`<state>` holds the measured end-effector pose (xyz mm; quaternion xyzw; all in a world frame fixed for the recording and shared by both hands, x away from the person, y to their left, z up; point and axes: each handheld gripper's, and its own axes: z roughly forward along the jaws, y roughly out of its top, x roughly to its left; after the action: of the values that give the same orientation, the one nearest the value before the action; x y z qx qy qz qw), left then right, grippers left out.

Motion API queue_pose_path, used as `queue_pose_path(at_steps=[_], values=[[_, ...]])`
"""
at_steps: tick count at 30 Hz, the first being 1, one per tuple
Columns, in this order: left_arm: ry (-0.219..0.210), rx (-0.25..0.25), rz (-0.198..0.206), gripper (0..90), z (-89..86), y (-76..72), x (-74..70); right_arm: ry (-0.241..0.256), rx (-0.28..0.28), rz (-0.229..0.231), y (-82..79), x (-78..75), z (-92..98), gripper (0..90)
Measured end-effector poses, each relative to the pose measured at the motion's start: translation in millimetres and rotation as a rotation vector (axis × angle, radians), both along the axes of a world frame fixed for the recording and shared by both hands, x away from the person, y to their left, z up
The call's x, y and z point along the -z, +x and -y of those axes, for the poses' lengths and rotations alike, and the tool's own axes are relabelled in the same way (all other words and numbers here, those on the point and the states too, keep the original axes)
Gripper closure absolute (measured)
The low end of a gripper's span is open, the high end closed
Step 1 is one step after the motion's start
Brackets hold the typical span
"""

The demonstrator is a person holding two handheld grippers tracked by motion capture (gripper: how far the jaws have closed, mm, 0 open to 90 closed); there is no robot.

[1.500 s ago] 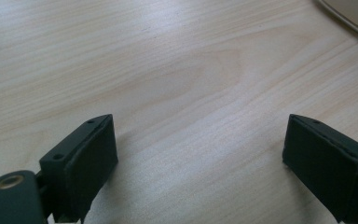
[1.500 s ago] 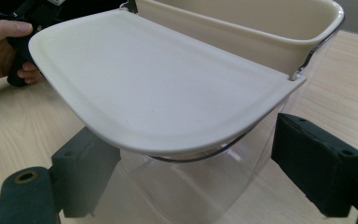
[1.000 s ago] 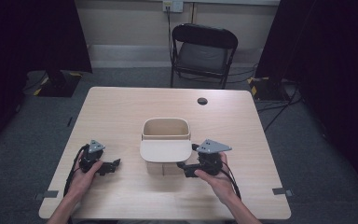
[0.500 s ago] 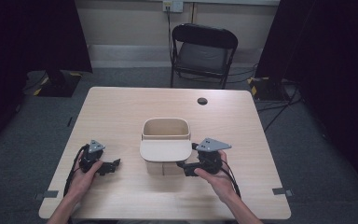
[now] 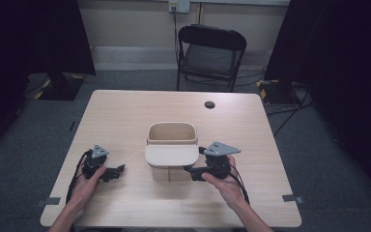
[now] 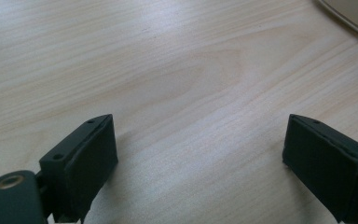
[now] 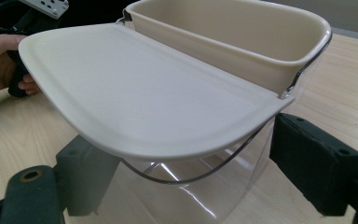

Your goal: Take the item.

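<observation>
From the high view, a light wooden table (image 5: 125, 116) sits before a black folding chair (image 5: 211, 53), and near its middle stands a beige bin (image 5: 171, 145) with its flat lid (image 5: 171, 155) swung out toward the person's side, the cream tub open behind it. A small dark round disc (image 5: 209, 104) lies on the tabletop toward the far edge, well apart from the bin. The left hand (image 5: 88, 181) rests on the table holding the left gripper (image 5: 117, 171), which lies low on the wood, well left of the bin, its tips pointing toward the bin. The right hand (image 5: 221, 181) holds the right gripper (image 5: 192, 171), a grey three-cornered plate on top, its tips just beside the bin's right front corner, under the lid's edge. Over to the left gripper view: the two black jaws stand wide apart with only bare wood grain between them, and a sliver of the bin's pale edge (image 6: 354, 14) peeks in at the upper right corner. Now the right gripper view: the jaws are spread wide, one on either side of the bin's clear lower body (image 7: 191, 186), not touching it, with the lid (image 7: 140, 93) overhanging them and a thin wire bail (image 7: 196, 175) curving beneath. The left hand (image 7: 2, 60) and its gripper show beyond, at the upper left.
</observation>
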<state>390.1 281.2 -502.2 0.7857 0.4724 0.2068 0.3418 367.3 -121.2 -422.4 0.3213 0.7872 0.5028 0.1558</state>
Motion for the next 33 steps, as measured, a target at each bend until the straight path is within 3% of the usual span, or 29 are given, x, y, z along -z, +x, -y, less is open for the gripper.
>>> queue_pose_path(at_steps=[33], values=[[-0.001,0.0,0.0,9.3,0.0,0.0,0.0,0.022,-0.001,0.014,2.3,-10.7,3.1,20.1]])
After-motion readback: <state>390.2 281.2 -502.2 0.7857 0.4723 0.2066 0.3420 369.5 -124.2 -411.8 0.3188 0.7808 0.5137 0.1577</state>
